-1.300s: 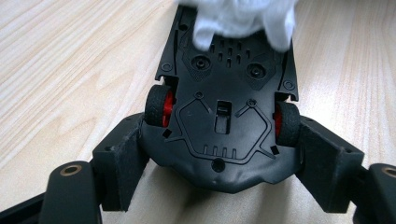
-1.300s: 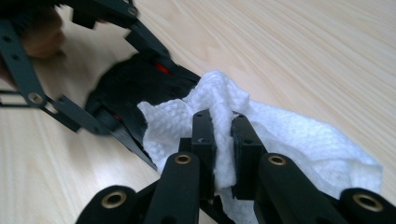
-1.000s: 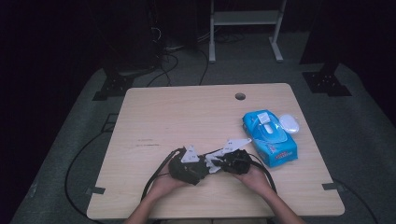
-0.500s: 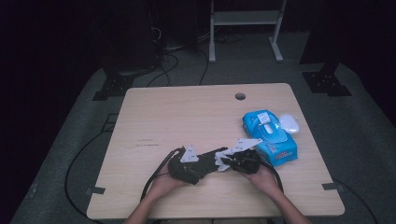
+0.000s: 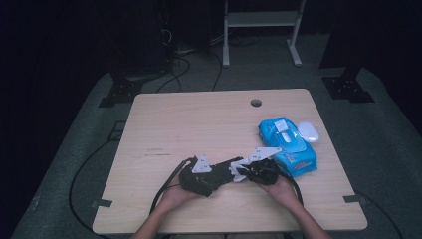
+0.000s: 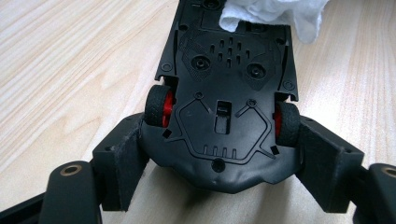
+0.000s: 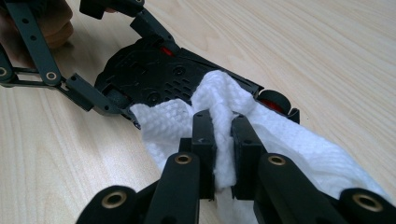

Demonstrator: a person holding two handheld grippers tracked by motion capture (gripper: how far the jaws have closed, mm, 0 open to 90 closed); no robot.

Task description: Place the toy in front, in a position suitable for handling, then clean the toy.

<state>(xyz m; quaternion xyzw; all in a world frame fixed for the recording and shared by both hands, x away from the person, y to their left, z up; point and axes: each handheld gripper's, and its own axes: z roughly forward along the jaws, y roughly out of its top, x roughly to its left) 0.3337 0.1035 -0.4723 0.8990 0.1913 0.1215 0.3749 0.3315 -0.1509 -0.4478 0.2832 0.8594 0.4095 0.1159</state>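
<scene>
Toy car (image 6: 224,116) is sitting upside down, black underside facing up, red wheel hubs showing, at the near-middle of the wooden table (image 5: 199,119). Left gripper (image 6: 219,158) is clamping it across one end, jaws pressing the body from both sides right beside the wheels. Right gripper (image 7: 221,140) is pinching a white wipe (image 7: 280,140), jaws nearly closed with a fold of it between them. Wipe is lying against the far end of the car's underside, touching it; from the left gripper view it is showing as a white bunch at the top (image 6: 275,16). In the high view both grippers are meeting nose to nose (image 5: 234,172). Blue wipe pack (image 5: 288,144) is lying just beside the right hand (image 5: 278,186), toward the table's right edge, with a small white object (image 5: 308,132) touching its far side.
</scene>
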